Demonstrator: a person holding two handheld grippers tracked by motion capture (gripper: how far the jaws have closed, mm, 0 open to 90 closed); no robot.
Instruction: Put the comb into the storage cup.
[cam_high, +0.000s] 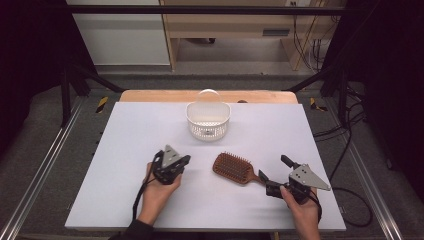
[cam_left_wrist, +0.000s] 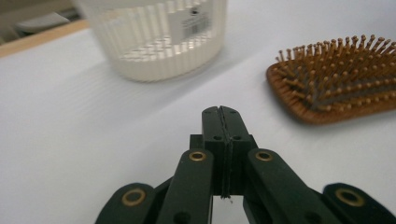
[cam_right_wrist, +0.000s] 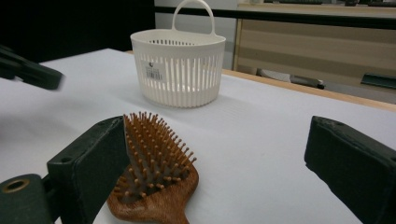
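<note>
Jaws of the left gripper (cam_left_wrist: 219, 112) pressed together with nothing between them, tips pointing across the white table (cam_high: 125, 150) toward the basket (cam_left_wrist: 159, 42) and the brush (cam_left_wrist: 336, 79); in the high view the left gripper (cam_high: 172, 162) sits left of centre, cradled from below in the left hand (cam_high: 157, 187), forearm entering from the bottom edge, grey plate on top. Jaws of the right gripper (cam_right_wrist: 219, 154) spread wide apart, one to each side of the brush (cam_right_wrist: 154, 172) handle end, neither pad seen touching it; in the high view the right gripper (cam_high: 272, 175) lies low at the near right, tips toward the handle, right hand (cam_high: 300, 207) wrapped round its rear body, wrist angled in from the bottom right. Brush (cam_high: 234, 168) flat on the table, bristles up, head toward centre, handle toward the right gripper, between the two grippers; basket (cam_high: 208, 119) upright farther back near the far edge, well apart from the brush, handle loop at its rear.
</note>
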